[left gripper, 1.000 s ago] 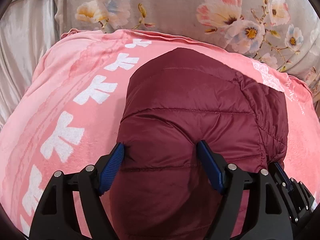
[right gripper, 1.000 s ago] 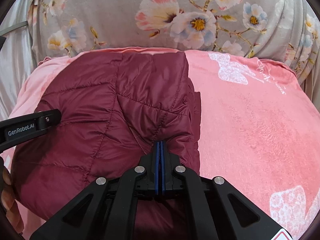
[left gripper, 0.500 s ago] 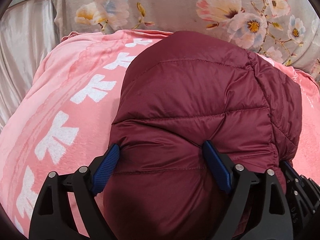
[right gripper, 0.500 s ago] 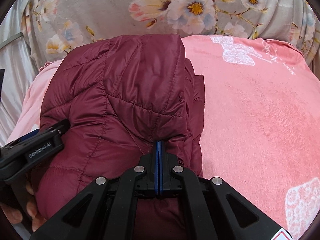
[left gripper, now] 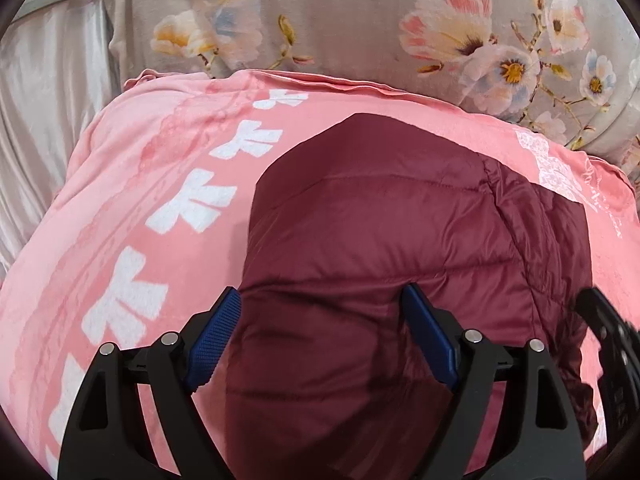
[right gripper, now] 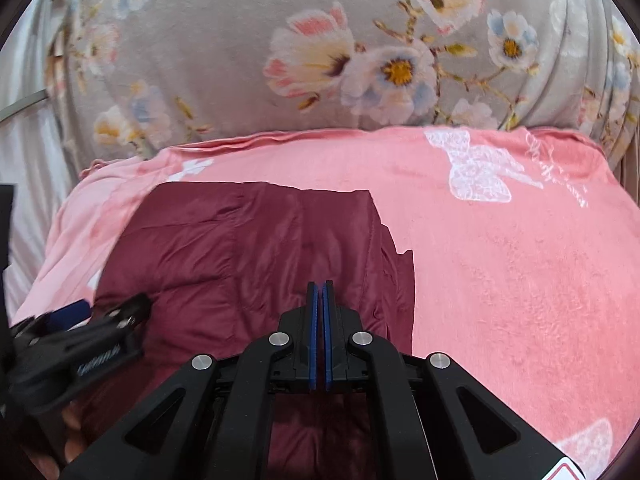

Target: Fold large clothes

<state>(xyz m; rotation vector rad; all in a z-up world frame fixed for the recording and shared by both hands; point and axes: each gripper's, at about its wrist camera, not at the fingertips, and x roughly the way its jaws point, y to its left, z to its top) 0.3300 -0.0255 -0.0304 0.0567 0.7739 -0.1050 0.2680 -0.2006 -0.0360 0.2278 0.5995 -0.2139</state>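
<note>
Left gripper [left gripper: 322,332] stands wide, jaws easing inward, and the maroon puffer jacket [left gripper: 400,240] bulges up between its blue pads [left gripper: 216,334]; whether they press on it I cannot tell. That jacket lies folded on the pink blanket [left gripper: 160,168], a floral cushion [left gripper: 360,20] behind.

Over to the right wrist view: right gripper [right gripper: 320,292] is pinched tight, nothing visibly between its pads, tips hanging over the jacket's right side. The left gripper shows low at the left.

I'd call the shell slick, light and springy, so it will puff open. Best hold looks like a stitched seam or the layered edge [right gripper: 394,264], not the smooth padding.
</note>
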